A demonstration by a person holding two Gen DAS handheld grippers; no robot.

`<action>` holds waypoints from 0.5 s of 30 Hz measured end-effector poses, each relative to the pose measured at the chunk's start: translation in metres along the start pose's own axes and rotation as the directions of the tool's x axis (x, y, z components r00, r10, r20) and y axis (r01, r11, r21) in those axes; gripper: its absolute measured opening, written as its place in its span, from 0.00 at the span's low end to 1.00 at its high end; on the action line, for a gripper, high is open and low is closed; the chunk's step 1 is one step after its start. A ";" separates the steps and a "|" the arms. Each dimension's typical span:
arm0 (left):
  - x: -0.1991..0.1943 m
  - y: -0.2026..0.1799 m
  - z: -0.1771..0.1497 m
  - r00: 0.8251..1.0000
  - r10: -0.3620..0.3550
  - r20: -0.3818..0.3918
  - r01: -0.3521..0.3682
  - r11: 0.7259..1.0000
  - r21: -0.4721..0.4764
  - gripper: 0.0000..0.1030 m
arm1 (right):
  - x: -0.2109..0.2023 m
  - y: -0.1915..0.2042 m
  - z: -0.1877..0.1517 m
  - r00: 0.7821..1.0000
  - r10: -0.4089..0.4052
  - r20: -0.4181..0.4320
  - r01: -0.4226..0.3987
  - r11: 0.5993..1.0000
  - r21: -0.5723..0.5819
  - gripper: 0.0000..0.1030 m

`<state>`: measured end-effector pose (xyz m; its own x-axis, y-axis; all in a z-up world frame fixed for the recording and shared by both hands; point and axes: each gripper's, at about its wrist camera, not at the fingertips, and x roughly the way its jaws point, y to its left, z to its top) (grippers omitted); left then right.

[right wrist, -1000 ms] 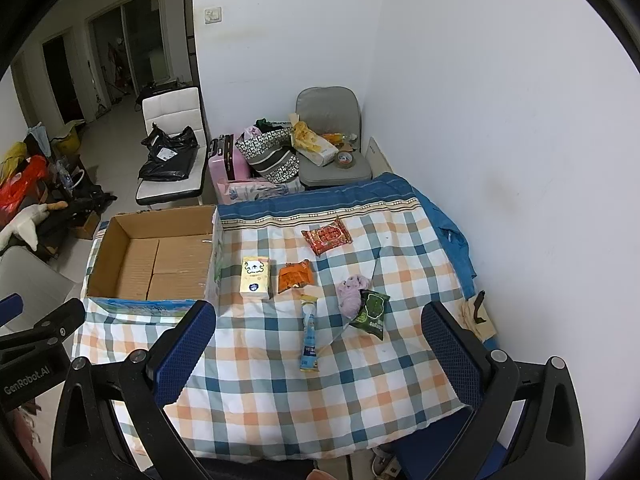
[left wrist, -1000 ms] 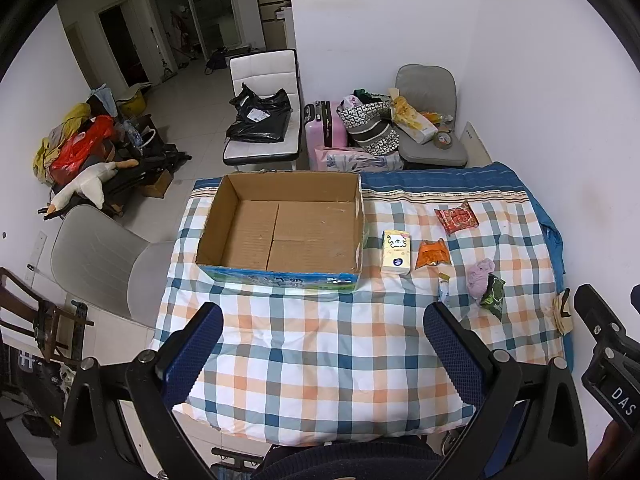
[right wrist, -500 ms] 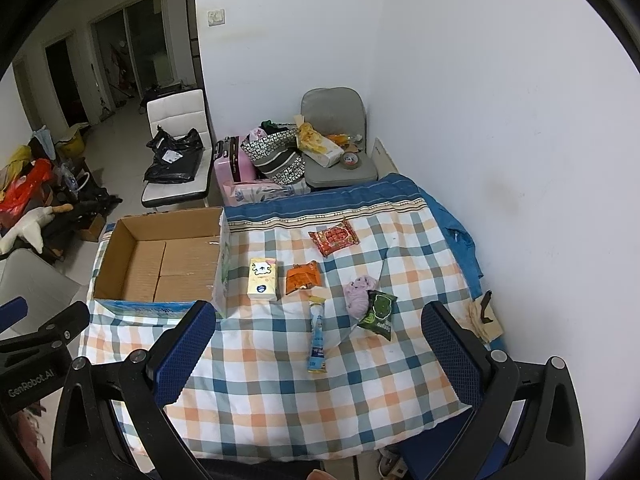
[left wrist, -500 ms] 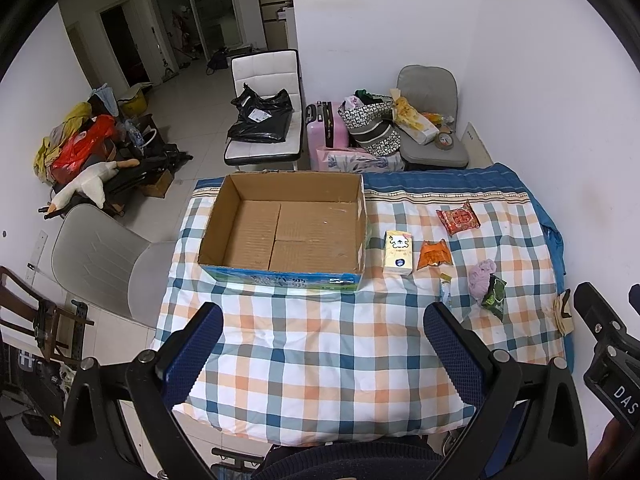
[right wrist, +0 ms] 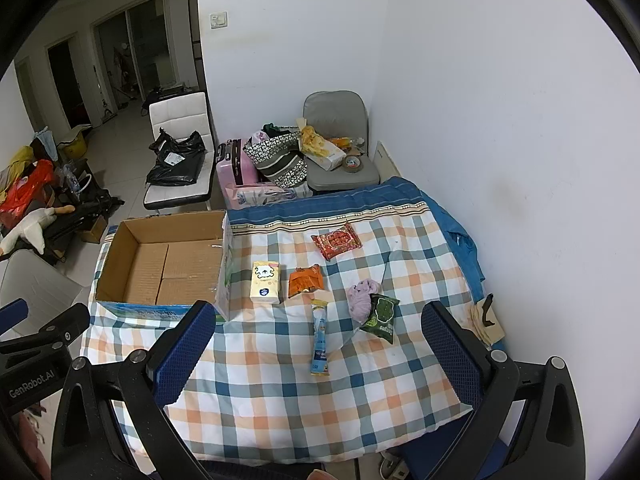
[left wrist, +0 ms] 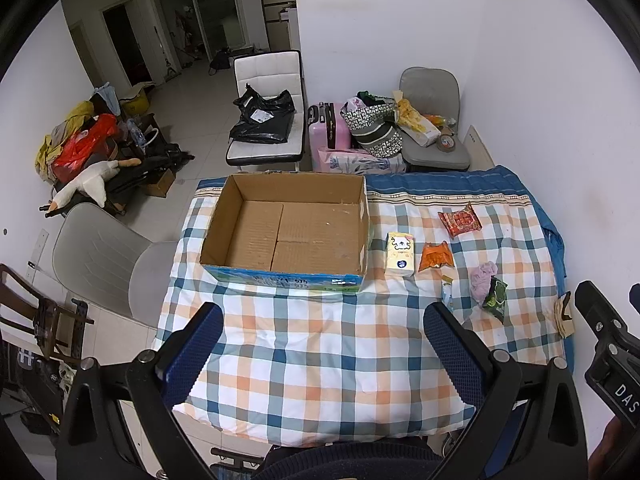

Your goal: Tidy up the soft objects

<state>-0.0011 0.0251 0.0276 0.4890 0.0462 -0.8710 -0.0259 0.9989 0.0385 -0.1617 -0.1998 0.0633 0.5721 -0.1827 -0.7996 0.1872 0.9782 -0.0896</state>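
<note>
An open, empty cardboard box (left wrist: 288, 232) (right wrist: 168, 264) stands on the left of the checked cloth (left wrist: 320, 352) (right wrist: 280, 380). To its right lie a yellow tissue pack (left wrist: 399, 254) (right wrist: 265, 282), an orange packet (left wrist: 436, 256) (right wrist: 306, 280), a red packet (left wrist: 459, 220) (right wrist: 337, 240), a pink cloth (left wrist: 482, 280) (right wrist: 361, 298), a green packet (left wrist: 495, 299) (right wrist: 382, 316) and a blue tube (right wrist: 320, 338). My left gripper (left wrist: 324, 340) hangs open above the cloth's near part. Also open and holding nothing, my right gripper (right wrist: 314, 340) hovers above the tube.
Beyond the table stand a white chair with a black bag (left wrist: 266, 120), a pink suitcase (left wrist: 328, 126) and a grey chair (left wrist: 434, 136) piled with bags. A grey chair (left wrist: 100, 256) stands left of the table. The white wall (right wrist: 500, 120) runs along the right edge.
Both cameras have shifted slightly; in the right wrist view the table and its items have drifted right and closer. Nothing on the table has moved, and both grippers stay open.
</note>
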 end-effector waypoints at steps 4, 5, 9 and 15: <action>-0.001 0.006 0.000 1.000 0.000 0.002 0.000 1.000 -0.002 1.00 | 0.000 0.002 -0.003 1.000 0.001 0.002 -0.001 1.000 -0.002 1.00; -0.001 0.006 -0.001 1.000 0.000 0.002 0.000 1.000 -0.004 1.00 | 0.000 0.002 -0.003 1.000 -0.001 0.003 0.001 1.000 -0.003 1.00; -0.001 0.005 -0.001 1.000 0.000 0.002 0.000 1.000 -0.004 1.00 | 0.000 0.002 -0.002 1.000 -0.002 0.005 0.002 1.000 -0.004 1.00; -0.001 0.006 -0.001 1.000 0.000 0.001 0.000 1.000 -0.004 1.00 | -0.001 0.003 -0.002 1.000 0.000 0.006 0.000 1.000 -0.003 1.00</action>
<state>-0.0028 0.0307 0.0280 0.4902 0.0468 -0.8704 -0.0296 0.9989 0.0370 -0.1628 -0.1969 0.0625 0.5767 -0.1837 -0.7960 0.1852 0.9784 -0.0916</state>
